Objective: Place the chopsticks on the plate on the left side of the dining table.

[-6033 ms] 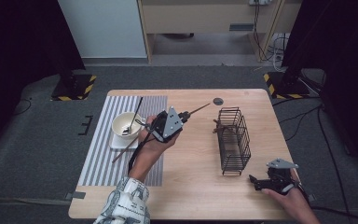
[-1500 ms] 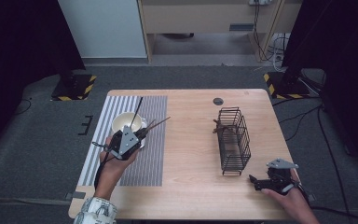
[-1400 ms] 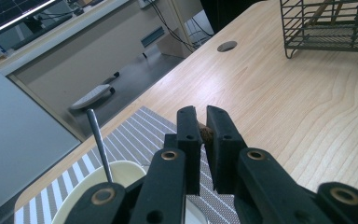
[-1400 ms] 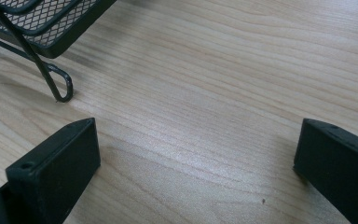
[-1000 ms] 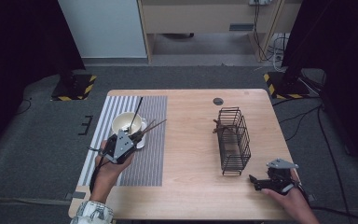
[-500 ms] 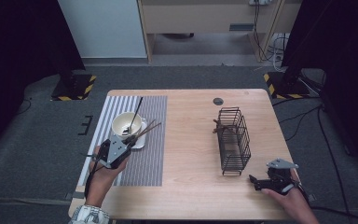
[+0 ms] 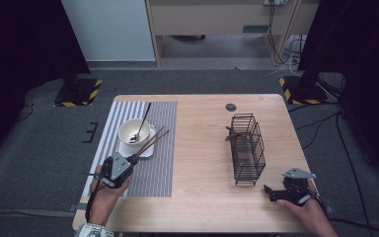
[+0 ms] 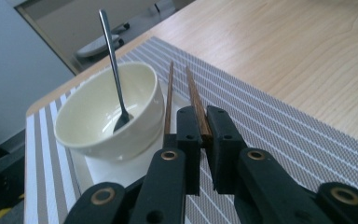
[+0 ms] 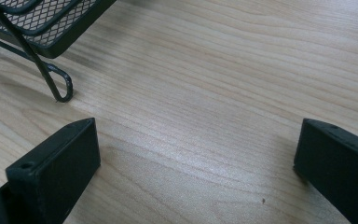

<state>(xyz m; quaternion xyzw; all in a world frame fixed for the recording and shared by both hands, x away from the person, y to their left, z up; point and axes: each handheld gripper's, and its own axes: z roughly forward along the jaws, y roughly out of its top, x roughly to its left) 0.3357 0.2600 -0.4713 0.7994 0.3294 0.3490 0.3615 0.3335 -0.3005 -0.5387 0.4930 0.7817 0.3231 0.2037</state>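
The left gripper [image 8: 204,122] clamps two brown chopsticks [image 8: 193,95] by their near ends; their tips reach past the cream bowl [image 8: 107,112] holding a spoon [image 8: 114,70], over the striped mat [image 7: 158,163]. The right gripper [image 9: 196,154] rests wide open on the wooden table [image 7: 202,148] near the wire basket [image 7: 246,148].

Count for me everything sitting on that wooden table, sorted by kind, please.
Brown wooden chopsticks, clamped in the left gripper: 2
Cream ceramic bowl: 1
Slim metal spoon, in the bowl: 1
White square saucer, under the bowl: 1
Grey striped placemat: 1
Black wire basket: 1
Total: 7
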